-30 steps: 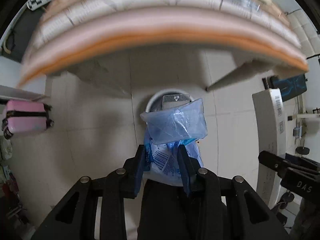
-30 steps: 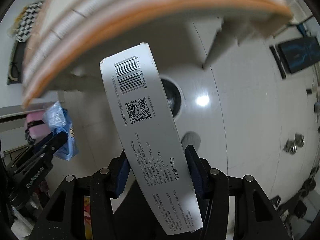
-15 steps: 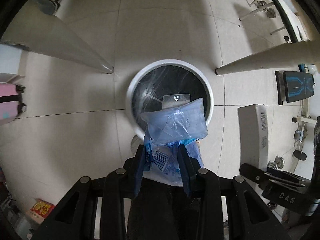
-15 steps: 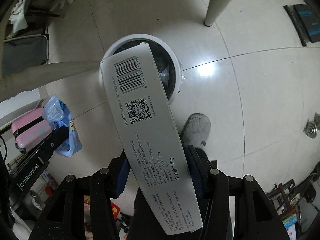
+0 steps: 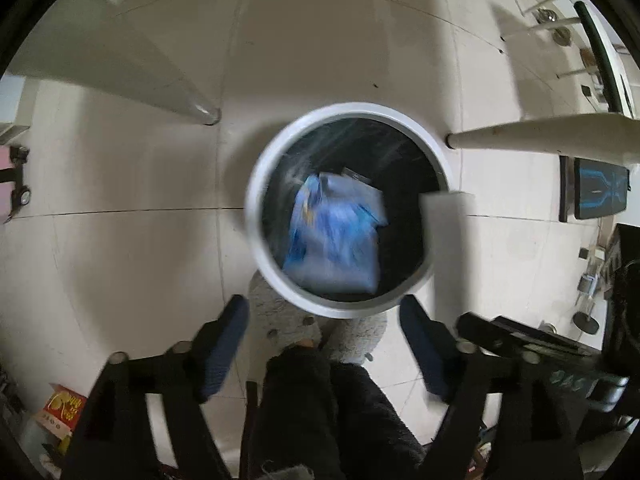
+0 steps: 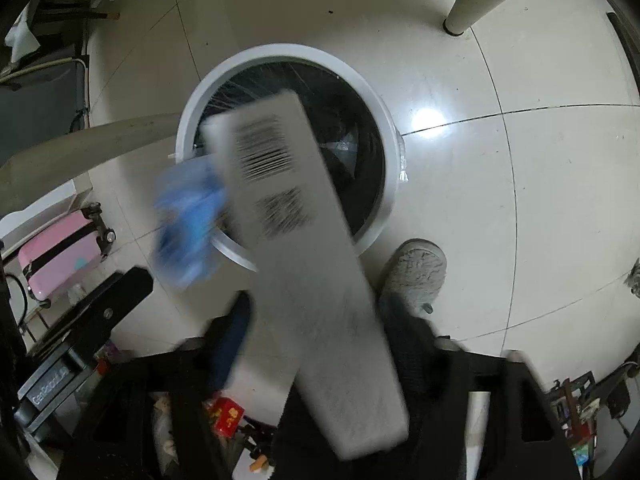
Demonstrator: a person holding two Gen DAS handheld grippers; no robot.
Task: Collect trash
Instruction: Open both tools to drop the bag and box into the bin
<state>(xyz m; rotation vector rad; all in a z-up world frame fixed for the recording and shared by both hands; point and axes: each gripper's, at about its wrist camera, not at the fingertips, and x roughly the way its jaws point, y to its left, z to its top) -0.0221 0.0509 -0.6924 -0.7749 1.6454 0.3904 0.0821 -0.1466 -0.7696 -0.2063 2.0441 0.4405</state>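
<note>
left gripper [image 5: 324, 344]: jaws just been opening, now spread wide, nothing between the pads; points steeply down over the bin
blue plastic bag [image 5: 336, 232]: loose, blurred, inside the bin mouth, apart from the left fingers [image 5: 224, 344]; in the right wrist view a blue blur [image 6: 188, 220] at the bin's 8 o'clock rim
right gripper [image 6: 320, 320]: jaws just been opening; box lies between them, pads look clear of it, blur makes contact hard to judge
white carton box [image 6: 304, 264]: long, barcode side up, blurred, tilted from between the right fingers toward 11 o'clock, far end over the bin opening; a corner shows at the bin's 3 o'clock rim [image 5: 444, 216]
trash bin [image 5: 256, 184]: round, white rim, black liner, on tile floor
slipper [image 6: 416, 272]: grey, at the bin's 5 o'clock
suitcase [image 6: 60, 256]: pink, 9 o'clock edge
</note>
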